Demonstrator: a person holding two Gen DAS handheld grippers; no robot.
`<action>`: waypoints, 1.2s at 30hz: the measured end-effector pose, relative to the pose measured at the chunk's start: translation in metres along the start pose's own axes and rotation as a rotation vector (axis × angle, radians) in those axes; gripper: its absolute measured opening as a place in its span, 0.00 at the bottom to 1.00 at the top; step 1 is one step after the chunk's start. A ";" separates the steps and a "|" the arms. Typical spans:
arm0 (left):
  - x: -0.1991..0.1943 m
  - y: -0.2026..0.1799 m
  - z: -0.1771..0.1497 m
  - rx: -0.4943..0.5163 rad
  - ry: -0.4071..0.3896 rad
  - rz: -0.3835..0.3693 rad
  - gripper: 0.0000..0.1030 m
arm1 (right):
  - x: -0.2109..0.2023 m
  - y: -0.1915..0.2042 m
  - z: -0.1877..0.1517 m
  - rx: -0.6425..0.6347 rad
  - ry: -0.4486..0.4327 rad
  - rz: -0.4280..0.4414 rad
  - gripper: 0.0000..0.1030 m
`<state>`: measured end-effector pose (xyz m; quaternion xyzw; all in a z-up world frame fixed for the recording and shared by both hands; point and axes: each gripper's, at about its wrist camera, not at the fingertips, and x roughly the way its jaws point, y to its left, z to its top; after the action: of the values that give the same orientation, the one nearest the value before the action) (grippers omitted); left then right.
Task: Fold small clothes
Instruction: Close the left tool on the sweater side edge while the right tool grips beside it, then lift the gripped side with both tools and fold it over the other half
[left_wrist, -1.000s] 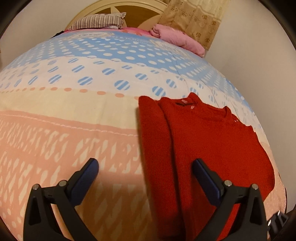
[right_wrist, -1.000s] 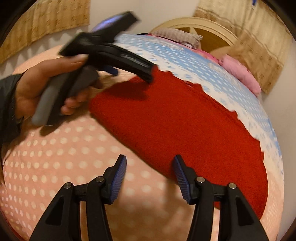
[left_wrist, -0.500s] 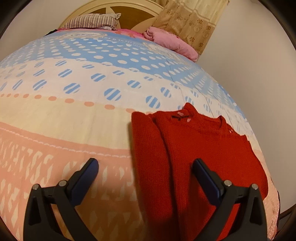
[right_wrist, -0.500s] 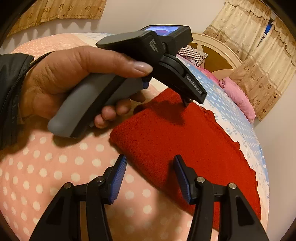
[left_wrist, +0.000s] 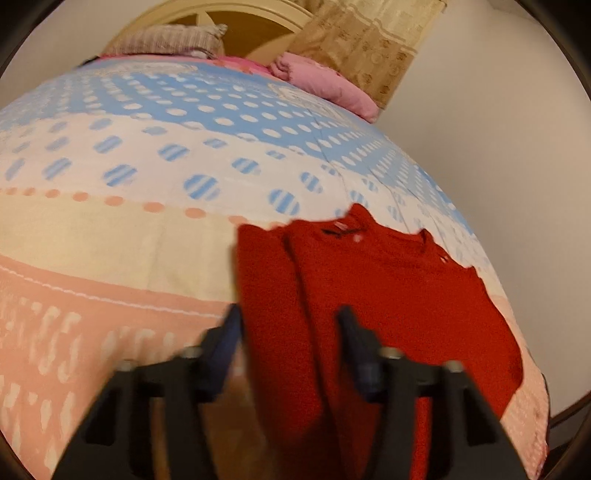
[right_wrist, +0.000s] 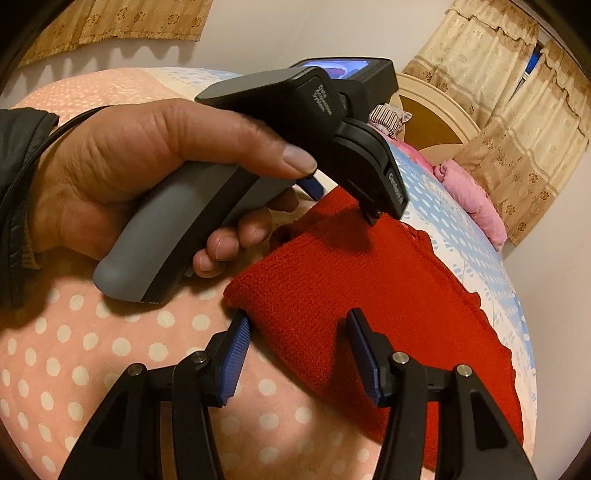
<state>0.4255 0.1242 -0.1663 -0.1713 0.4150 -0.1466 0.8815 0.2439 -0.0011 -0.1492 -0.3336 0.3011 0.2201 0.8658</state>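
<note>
Red sweater (right_wrist: 362, 295) on the bed (right_wrist: 110, 350), sides apparently folded in.
Both grippers, left gripper (left_wrist: 288, 332) and right gripper (right_wrist: 295, 343), have fingers closing around its near hem, not yet pinching; the lengthwise fold seems left.

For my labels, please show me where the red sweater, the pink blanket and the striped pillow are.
red sweater (left_wrist: 399, 288): left wrist view, chest.
pink blanket (right_wrist: 471, 194): right wrist view, middle fold.
striped pillow (left_wrist: 166, 40): left wrist view, top face.
</note>
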 end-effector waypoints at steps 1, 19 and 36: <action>0.000 -0.001 0.000 0.004 0.000 -0.009 0.36 | 0.000 0.002 0.001 -0.004 0.000 0.008 0.39; -0.018 -0.019 0.011 -0.097 -0.007 -0.114 0.13 | -0.037 -0.055 -0.022 0.263 -0.098 0.135 0.07; -0.022 -0.119 0.033 -0.001 -0.035 -0.182 0.13 | -0.060 -0.136 -0.069 0.554 -0.186 0.187 0.06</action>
<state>0.4240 0.0318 -0.0817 -0.2112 0.3824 -0.2227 0.8715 0.2540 -0.1531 -0.0900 -0.0339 0.2984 0.2381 0.9237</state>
